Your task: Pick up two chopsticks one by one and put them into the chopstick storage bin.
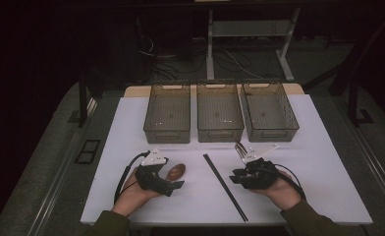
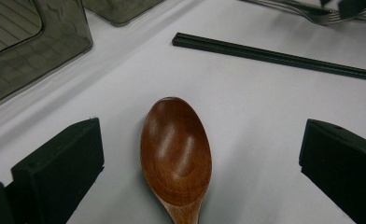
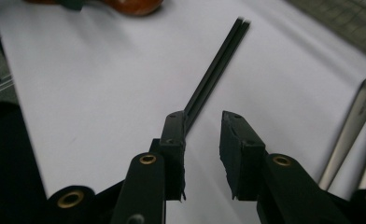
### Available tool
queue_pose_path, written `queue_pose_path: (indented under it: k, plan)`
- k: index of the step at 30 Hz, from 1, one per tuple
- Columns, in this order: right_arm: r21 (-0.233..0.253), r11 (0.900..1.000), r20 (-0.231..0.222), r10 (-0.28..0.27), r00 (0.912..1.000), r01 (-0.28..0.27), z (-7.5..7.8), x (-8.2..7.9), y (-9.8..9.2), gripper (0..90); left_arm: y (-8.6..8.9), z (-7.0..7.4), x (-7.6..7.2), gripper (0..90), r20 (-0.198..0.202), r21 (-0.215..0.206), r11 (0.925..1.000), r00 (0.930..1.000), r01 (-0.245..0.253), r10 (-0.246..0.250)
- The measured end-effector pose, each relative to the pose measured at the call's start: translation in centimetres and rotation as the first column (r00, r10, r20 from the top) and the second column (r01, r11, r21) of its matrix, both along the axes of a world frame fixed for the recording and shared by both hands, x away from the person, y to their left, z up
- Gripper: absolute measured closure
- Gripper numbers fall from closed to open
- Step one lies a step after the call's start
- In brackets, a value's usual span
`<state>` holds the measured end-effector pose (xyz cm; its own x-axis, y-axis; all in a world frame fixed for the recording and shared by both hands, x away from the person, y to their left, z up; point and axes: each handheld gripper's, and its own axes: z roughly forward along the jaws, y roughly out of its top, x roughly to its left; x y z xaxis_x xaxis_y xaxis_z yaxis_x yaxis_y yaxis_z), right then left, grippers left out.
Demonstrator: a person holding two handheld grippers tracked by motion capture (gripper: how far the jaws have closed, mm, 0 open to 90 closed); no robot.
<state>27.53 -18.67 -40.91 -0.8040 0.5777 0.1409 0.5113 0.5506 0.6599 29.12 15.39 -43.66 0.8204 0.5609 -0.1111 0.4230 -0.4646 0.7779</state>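
From above, I have my left tongs (image 1: 173,185) low on the white table (image 1: 328,162), right at the wooden spoon (image 1: 177,170), because that is what I mean to lift. My right tongs (image 1: 235,178) rest between the black chopsticks (image 1: 225,187) and the forks (image 1: 240,149). Three empty bins (image 1: 167,114) wait in a row along the far side, probably one for each kind of cutlery.

Along my left tongs, the jaws stand wide apart with the spoon's bowl (image 2: 176,151) lying face up between them, touching neither, its handle running back toward me. So nothing is gripped yet.

Along my right tongs, the jaws are slightly parted and hold nothing; the chopsticks (image 3: 216,70) stretch away just beyond the left jaw, and fork handles (image 3: 354,126) lie beside them.
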Motion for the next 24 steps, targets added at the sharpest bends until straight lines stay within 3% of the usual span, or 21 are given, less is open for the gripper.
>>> queue_pose_path:
  k: [10,24]
  plan:
    - [-0.013,0.999,-0.031,0.046,0.9985,-0.046,-1.1,-4.2,-1.4,71.0,0.1,0.0,0.0,0.0,0.001,0.007,1.0000,1.0000,0.002,-0.002]
    - [-0.059,0.994,-0.060,0.086,0.9945,-0.089,-2.6,-6.5,-1.5,72.3,0.1,-0.1,0.0,0.0,0.000,0.008,1.0000,1.0000,0.003,-0.003]
